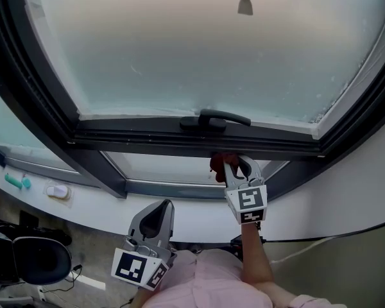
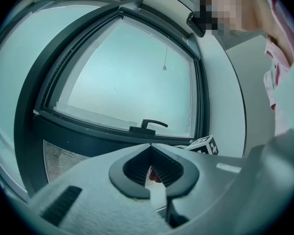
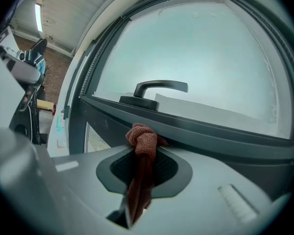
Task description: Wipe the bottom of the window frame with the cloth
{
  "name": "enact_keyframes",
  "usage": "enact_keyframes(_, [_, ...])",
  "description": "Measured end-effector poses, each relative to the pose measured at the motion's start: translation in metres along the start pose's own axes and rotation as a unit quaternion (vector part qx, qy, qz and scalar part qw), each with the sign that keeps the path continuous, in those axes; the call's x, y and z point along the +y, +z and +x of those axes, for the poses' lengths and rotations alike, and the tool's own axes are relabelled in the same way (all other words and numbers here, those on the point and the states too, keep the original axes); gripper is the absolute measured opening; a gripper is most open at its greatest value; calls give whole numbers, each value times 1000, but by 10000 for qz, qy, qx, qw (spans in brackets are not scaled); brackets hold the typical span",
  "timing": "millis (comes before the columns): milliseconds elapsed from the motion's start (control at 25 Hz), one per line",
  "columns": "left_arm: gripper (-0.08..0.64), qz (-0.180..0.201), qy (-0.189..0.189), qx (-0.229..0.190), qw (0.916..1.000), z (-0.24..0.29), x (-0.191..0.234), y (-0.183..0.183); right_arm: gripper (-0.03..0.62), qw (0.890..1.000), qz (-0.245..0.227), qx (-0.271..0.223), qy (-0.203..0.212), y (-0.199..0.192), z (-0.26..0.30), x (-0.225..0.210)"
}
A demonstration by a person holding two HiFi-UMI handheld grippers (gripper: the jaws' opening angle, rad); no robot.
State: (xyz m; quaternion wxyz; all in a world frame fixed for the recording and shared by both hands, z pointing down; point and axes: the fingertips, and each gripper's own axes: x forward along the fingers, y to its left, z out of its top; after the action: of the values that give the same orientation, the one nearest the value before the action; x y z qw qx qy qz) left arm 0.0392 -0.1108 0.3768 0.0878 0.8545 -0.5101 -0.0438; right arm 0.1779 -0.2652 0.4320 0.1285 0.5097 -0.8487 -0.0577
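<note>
So the right gripper point(image 1: 235, 167) pinches the cloth point(image 3: 142, 140), knot just past its fingers point(image 3: 201, 190) against the window frame point(image 3: 220, 137) bottom, left gripper point(image 1: 159, 205) pressed together, empty; the wiping looks barely begun.

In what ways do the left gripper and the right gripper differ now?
The right gripper has its jaws shut on a red cloth; the left gripper has them shut on nothing. The right gripper is up at the bottom of the window frame, cloth against it; the left gripper hangs lower, apart from the frame. Both carry a marker cube.
</note>
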Motion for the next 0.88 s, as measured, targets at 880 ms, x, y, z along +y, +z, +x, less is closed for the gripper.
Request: enact_keyframes(880, [-5,49,-140,49,9999,7,-13,-2,57,9969,246,158,-728,-19,-22,-46])
